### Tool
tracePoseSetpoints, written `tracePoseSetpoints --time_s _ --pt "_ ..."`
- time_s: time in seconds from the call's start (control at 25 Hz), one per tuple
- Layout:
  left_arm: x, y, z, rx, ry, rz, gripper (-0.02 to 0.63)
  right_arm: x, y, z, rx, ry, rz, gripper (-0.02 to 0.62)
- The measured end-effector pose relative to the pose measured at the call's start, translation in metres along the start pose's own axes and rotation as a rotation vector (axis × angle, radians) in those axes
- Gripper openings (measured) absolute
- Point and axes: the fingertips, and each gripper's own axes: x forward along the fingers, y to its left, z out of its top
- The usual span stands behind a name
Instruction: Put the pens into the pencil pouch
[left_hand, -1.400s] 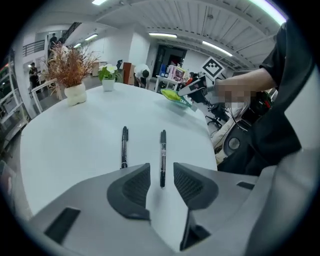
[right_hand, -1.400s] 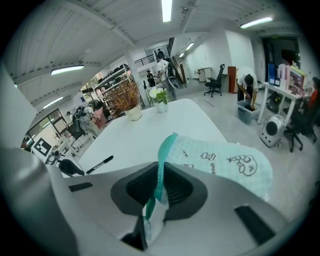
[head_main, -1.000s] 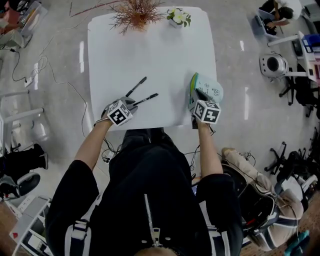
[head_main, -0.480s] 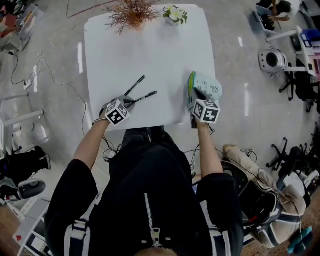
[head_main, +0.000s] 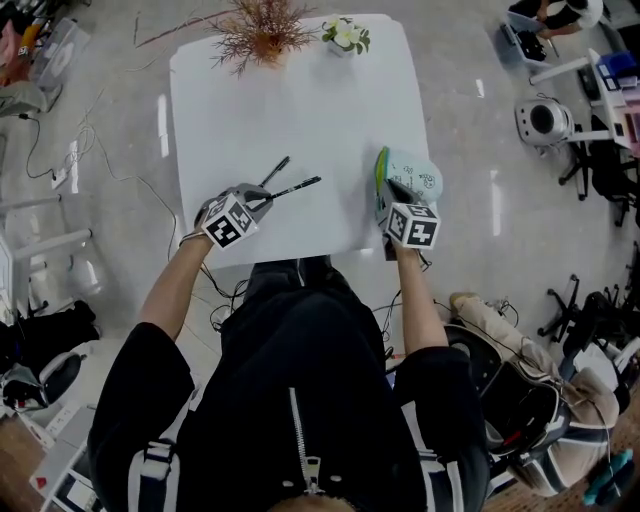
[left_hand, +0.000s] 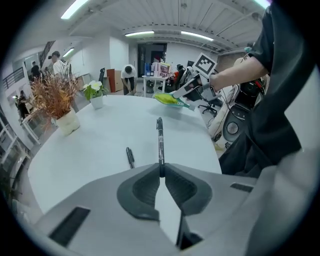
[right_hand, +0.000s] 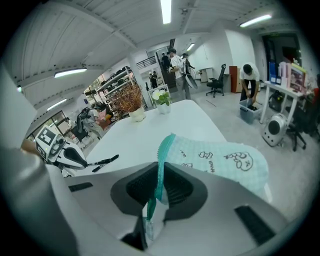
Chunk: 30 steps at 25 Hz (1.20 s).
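Note:
My left gripper (head_main: 262, 196) (left_hand: 161, 174) is shut on a black pen (head_main: 296, 187) (left_hand: 160, 145), which sticks out ahead of the jaws, lifted off the white table (head_main: 300, 100). A second black pen (head_main: 274, 171) (left_hand: 130, 157) lies on the table just to its left. At the table's right edge my right gripper (head_main: 392, 196) (right_hand: 159, 192) is shut on the green zip edge of the mint-patterned pencil pouch (head_main: 410, 178) (right_hand: 220, 160), holding it up on its edge. From the right gripper view the left gripper (right_hand: 64, 156) shows with the pen (right_hand: 105, 160) in it.
A dried-plant pot (head_main: 262, 30) and a small white flower pot (head_main: 345, 36) stand at the table's far edge. Chairs, cables and gear lie on the floor round the table. People stand far back in the room.
My left gripper closed on the nearer pen and lifted it off the table, tilting it. The right gripper and pouch stayed put.

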Motion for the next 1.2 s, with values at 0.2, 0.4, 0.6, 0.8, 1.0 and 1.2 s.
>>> tracePoseSetpoints --time_s 0.2,0.4,0.6,0.8,1.0,1.2 --pt "-0.007 -0.002 0.036 0.06 -0.034 -0.022 0.049 -0.005 0.002 -0.002 -0.003 0.008 0.023 0.043" --pt "-0.002 -0.005 0.063 0.105 -0.042 -0.048 0.049 -0.006 0.004 -0.002 -0.01 0.021 0.044 0.043" --pt "0.01 0.001 0.079 0.135 -0.017 -0.058 0.049 -0.004 0.003 -0.007 -0.005 0.034 0.074 0.043" --pt "0.021 0.008 0.1 0.166 -0.001 -0.052 0.049 -0.012 0.004 0.0 0.001 0.027 0.075 0.043" --pt "0.037 0.006 0.118 0.198 0.024 -0.087 0.049 -0.013 0.005 0.0 -0.002 0.024 0.089 0.043" --pt "0.054 -0.002 0.128 0.232 0.056 -0.126 0.049 -0.014 0.007 0.0 -0.005 0.027 0.103 0.043"
